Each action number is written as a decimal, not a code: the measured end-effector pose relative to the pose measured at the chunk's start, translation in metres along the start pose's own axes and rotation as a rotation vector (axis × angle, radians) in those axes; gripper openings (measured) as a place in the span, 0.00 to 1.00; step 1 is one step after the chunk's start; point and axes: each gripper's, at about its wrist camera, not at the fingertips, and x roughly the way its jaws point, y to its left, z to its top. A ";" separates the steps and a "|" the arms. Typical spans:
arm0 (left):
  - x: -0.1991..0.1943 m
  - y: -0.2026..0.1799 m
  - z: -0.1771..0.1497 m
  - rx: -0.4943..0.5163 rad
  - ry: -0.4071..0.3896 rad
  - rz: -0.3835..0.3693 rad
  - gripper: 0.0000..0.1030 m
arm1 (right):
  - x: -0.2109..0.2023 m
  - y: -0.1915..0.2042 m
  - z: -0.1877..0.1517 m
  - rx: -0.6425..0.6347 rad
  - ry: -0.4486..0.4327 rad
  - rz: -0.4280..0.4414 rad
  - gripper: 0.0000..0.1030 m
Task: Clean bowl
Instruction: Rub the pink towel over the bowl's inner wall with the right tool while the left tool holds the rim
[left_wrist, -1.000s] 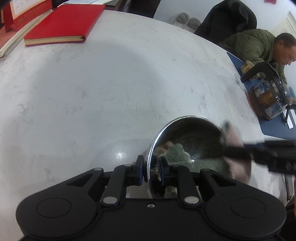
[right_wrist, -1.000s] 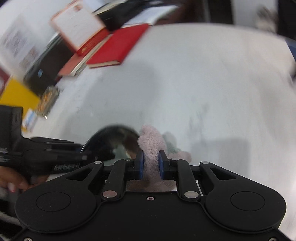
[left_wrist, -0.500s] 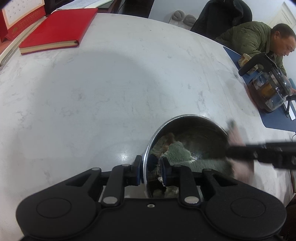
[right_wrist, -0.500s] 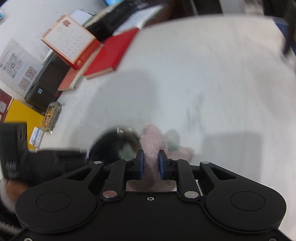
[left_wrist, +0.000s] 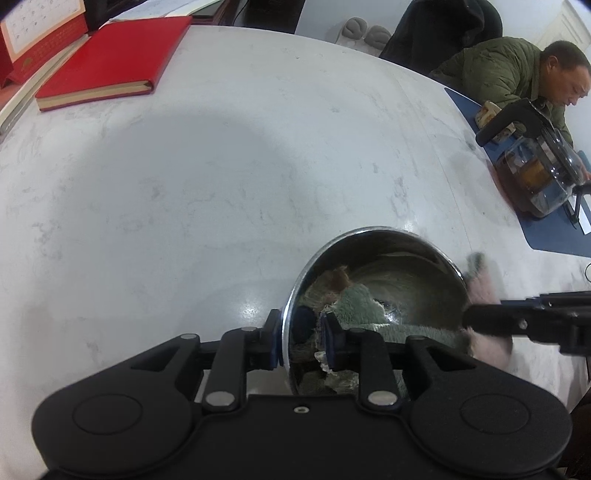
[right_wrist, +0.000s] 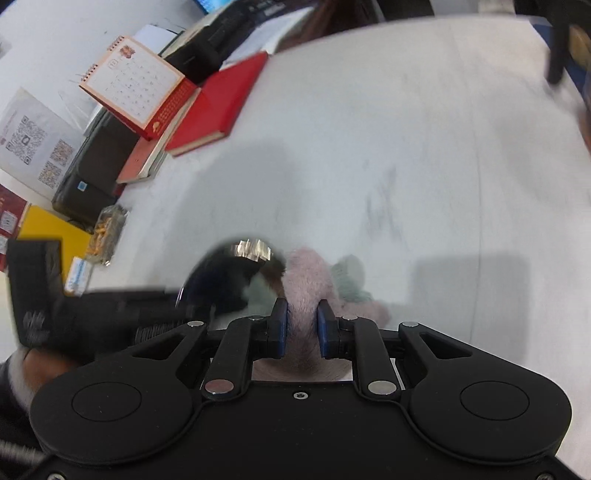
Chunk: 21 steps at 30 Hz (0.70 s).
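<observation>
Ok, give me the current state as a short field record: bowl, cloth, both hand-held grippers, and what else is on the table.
bowl: steel bowl, tipped on its side on the marble table
left hand-held gripper: shut on the bowl's rim
right hand-held gripper: shut on the cloth
cloth: pink and green cloth, at the bowl's mouth, partly inside
motion: right wrist view is blurred
nearby: red notebook at the far left, glass teapot on a blue mat at the right
bystander: man in green jacket, seated behind the teapot

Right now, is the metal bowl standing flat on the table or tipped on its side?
Tipped. The bowl shows its open mouth sideways to the left gripper, which clamps its rim.
</observation>
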 end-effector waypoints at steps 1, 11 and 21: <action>0.000 0.000 0.000 0.003 0.000 0.002 0.21 | 0.000 0.004 0.006 -0.024 -0.014 -0.014 0.15; -0.001 0.000 -0.002 -0.003 -0.010 0.005 0.23 | -0.003 0.011 0.010 -0.036 -0.021 -0.002 0.15; -0.002 -0.002 -0.005 0.009 -0.019 0.004 0.23 | 0.011 0.021 0.029 -0.048 -0.063 -0.010 0.15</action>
